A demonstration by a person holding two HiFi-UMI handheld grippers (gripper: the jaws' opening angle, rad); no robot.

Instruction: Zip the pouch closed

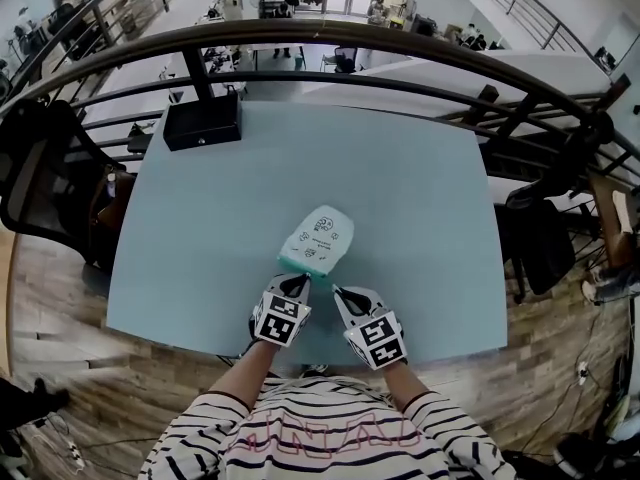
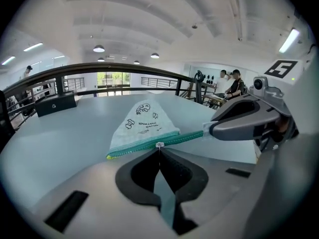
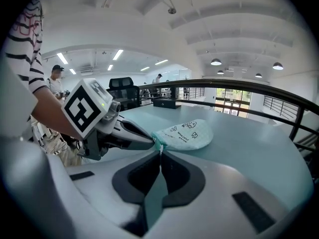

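Note:
A pale mint pouch (image 1: pixel 318 240) with small black drawings lies on the light blue table (image 1: pixel 420 188), its teal zipper edge (image 2: pixel 134 147) turned toward me. My left gripper (image 1: pixel 298 280) is shut on the small silver zipper pull (image 2: pixel 159 144), seen right at its jaw tips (image 2: pixel 159 148). My right gripper (image 1: pixel 337 291) is shut on the pouch's zipper-end corner (image 3: pixel 158 142), and its jaws (image 3: pixel 160 151) meet there. The left gripper view shows the right gripper (image 2: pixel 212 130) pinching the teal strip's right end. The two grippers sit close together at the pouch's near edge.
A black box (image 1: pixel 202 121) stands at the table's far left corner. A dark curved railing (image 1: pixel 330 38) runs behind the table. A black office chair (image 1: pixel 40 178) is on the left, and wooden floor lies beyond the table's edges. People stand far off in the background.

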